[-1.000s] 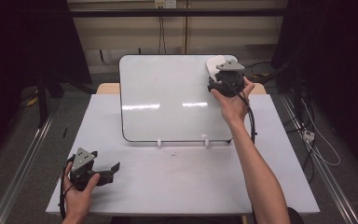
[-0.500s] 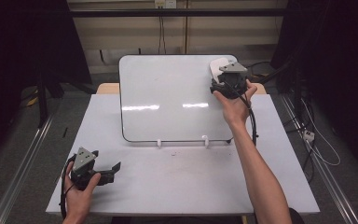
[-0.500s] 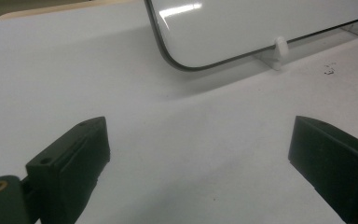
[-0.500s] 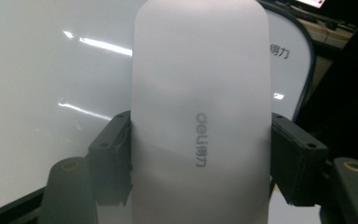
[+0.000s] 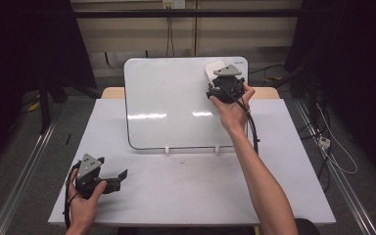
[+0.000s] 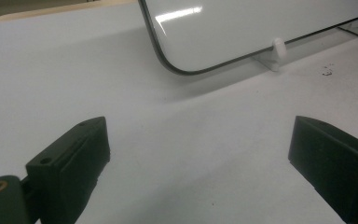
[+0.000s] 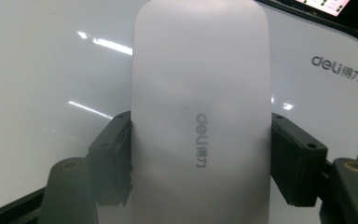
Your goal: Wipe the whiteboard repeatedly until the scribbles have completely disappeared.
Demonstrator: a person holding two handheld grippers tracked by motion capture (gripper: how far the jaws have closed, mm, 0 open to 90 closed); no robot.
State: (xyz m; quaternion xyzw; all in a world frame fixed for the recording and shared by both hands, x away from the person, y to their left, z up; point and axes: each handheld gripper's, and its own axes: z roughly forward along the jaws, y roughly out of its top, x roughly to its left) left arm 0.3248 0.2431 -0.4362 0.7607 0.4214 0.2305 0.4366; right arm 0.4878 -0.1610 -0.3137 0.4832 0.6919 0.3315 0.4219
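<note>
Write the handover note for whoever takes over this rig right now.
Right gripper: shut on the white eraser, held against the whiteboard near its top right corner.
Left gripper: open, holding nothing, low over the table at its near left.
Done: eraser gripped and on the board; the board looks clean.
Left: probably finish any last wiping, then set the eraser down.

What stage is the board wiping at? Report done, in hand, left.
Done: the board looks clean, no marks visible. In hand: the right gripper clamps the eraser at the board's top right corner. The left gripper rests open on the table. Left: possibly only setting the eraser down.
</note>
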